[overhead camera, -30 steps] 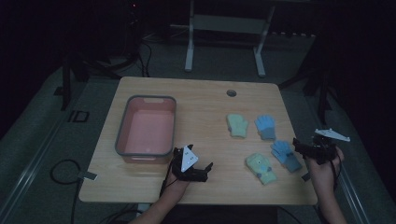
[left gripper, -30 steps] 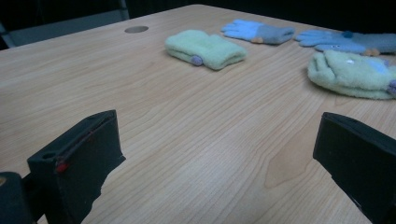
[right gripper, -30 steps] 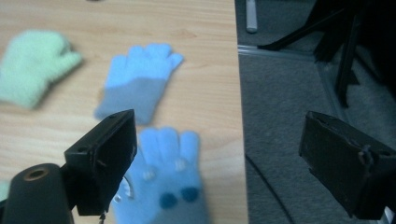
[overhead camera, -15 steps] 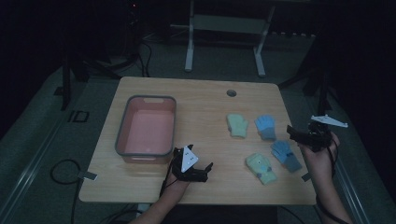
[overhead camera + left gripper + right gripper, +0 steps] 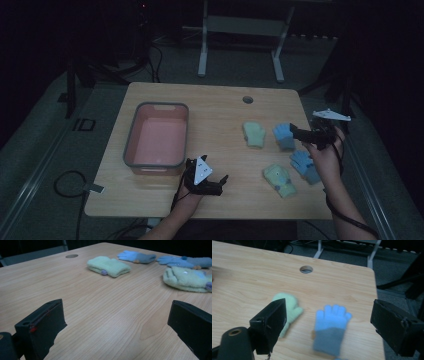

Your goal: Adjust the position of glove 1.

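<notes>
Four small gloves lie on the right half of the wooden table (image 5: 215, 107): a green mitten (image 5: 254, 134), a blue glove (image 5: 283, 137), a second blue glove (image 5: 306, 167) and a second green mitten (image 5: 280, 180). My right gripper (image 5: 296, 134) hovers open at the far blue glove (image 5: 330, 326), which sits between its jaws in the right gripper view, with the green mitten (image 5: 290, 307) beside it. My left gripper (image 5: 221, 182) rests open near the front edge, pointing toward the gloves. Nothing lies between its jaws (image 5: 120, 327); the green mitten (image 5: 108, 266) lies well ahead.
A pink tub with a grey rim (image 5: 131, 142) stands on the table's left half, just behind the left gripper, and looks empty. A round cable hole (image 5: 247, 99) sits near the far edge. Dark floor, cables and a stand's legs surround the table.
My right gripper has moved away from the table's right edge, forward and to the left, to the far blue glove. The left gripper and the gloves have not moved.
</notes>
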Available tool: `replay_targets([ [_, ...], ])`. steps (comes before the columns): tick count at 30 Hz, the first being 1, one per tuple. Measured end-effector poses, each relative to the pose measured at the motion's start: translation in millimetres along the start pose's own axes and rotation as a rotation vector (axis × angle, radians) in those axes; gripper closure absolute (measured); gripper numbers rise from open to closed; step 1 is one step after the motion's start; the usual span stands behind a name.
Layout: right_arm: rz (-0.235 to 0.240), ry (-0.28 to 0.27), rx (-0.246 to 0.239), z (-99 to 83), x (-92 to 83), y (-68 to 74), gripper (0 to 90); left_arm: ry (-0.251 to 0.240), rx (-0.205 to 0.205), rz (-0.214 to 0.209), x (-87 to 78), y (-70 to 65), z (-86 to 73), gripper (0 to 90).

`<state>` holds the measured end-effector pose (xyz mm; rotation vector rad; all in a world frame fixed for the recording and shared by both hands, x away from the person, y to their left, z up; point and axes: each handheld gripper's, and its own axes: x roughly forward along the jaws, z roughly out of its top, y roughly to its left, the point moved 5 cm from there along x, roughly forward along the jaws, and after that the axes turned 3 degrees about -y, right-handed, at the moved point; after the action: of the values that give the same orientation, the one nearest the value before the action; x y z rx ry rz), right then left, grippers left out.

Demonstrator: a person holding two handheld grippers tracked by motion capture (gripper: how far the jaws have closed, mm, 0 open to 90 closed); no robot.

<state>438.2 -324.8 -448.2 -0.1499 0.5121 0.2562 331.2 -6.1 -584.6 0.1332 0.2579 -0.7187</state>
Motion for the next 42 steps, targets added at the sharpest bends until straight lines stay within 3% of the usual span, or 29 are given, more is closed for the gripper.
replay_targets([
  [11, 0.093, 0.048, -0.014, 8.9, 31.5, 43.1, 14.7, 0.002, 0.01, 0.002, 0.3, -1.0, 0.0, 1.3],
  [24, 0.118, 0.111, -0.021, 3.7, 76.7, 83.7, 22.6, 0.003, 0.011, -0.005, 0.2, -1.7, 0.0, 1.3],
  [34, 0.091, 0.223, 0.001, -7.2, 111.6, 90.7, 31.8, 0.004, 0.012, -0.013, 0.0, -2.2, -0.1, 1.3],
  [42, 0.081, 0.336, 0.027, -25.9, 137.4, 89.8, 41.4, 0.005, 0.012, -0.015, -0.1, -2.2, -0.2, 1.3],
])
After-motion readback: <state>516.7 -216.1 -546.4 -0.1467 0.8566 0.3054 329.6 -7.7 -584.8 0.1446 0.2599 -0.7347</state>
